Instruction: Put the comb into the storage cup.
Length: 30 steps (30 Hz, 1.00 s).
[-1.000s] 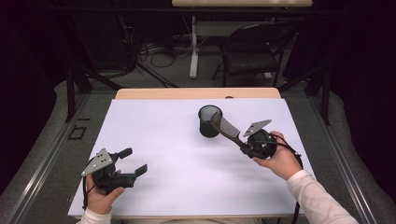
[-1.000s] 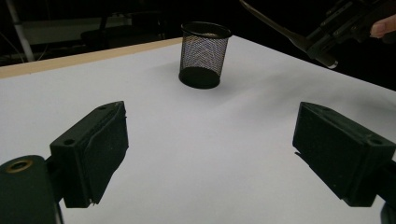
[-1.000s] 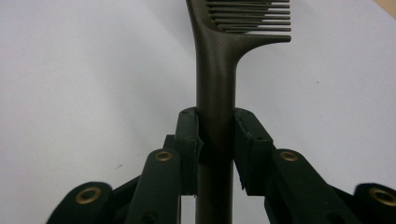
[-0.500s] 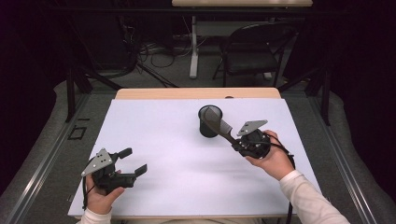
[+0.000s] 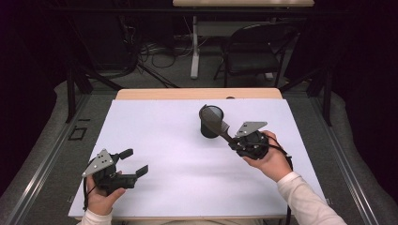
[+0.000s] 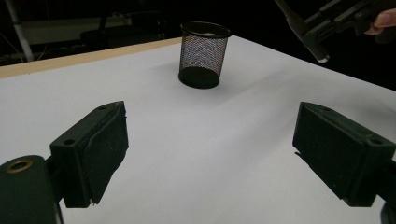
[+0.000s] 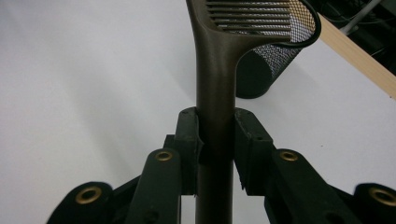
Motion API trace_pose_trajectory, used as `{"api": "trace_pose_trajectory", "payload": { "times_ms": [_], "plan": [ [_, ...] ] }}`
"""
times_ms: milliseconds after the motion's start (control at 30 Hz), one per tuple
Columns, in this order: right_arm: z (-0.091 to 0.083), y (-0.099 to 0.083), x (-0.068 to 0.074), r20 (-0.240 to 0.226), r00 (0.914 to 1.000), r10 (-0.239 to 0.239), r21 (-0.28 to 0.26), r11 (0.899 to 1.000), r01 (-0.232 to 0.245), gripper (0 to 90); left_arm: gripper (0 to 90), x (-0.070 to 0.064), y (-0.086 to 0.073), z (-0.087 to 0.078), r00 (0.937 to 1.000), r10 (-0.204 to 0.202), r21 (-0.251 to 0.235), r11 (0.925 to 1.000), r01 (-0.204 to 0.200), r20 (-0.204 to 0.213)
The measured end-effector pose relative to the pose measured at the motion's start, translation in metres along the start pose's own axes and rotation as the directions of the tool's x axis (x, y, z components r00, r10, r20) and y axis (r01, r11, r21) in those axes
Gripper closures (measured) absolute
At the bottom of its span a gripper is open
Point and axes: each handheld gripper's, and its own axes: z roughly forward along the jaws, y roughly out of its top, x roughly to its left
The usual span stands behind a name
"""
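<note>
- We see the right gripper (image 5: 233, 140) with its jaws clamped on the handle of a dark slotted spatula (image 7: 215, 88).
- In the right gripper view, we find the spatula's slotted head over the rim of the black mesh cup (image 7: 275, 56); whether the two touch we cannot tell.
- We locate the mesh cup (image 5: 210, 123) upright on the white table (image 5: 164, 140), right of centre and toward its far edge.
- We see the left gripper (image 5: 133, 161) at the near left of the table, jaws wide apart and holding nothing.
- In the left gripper view, we note the cup (image 6: 203, 53) well ahead of the open jaws.
</note>
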Motion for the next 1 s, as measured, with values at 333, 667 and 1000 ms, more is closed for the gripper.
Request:
{"api": "trace_pose_trajectory", "payload": {
  "times_ms": [333, 667, 1000],
  "plan": [
    [0.002, 0.007, 0.003, 0.004, 1.0, -0.008, -0.043, 0.999, 0.008, 72.9, 10.5, 0.001, 0.0, 0.001, 0.9999, -0.01, -0.003, 0.9999, 0.01, 0.002],
    [0.005, 0.017, 0.007, -0.003, 0.9999, -0.011, -0.084, 0.996, 0.01, 72.9, 12.6, 0.001, 0.0, 0.001, 0.9999, -0.014, -0.005, 0.9999, 0.014, -0.008],
    [0.009, 0.025, 0.009, -0.011, 0.9999, -0.013, -0.118, 0.993, 0.011, 72.9, 14.4, 0.001, 0.007, 0.002, 0.9993, -0.031, 0.007, 0.9995, 0.031, -0.02]
  ]
}}
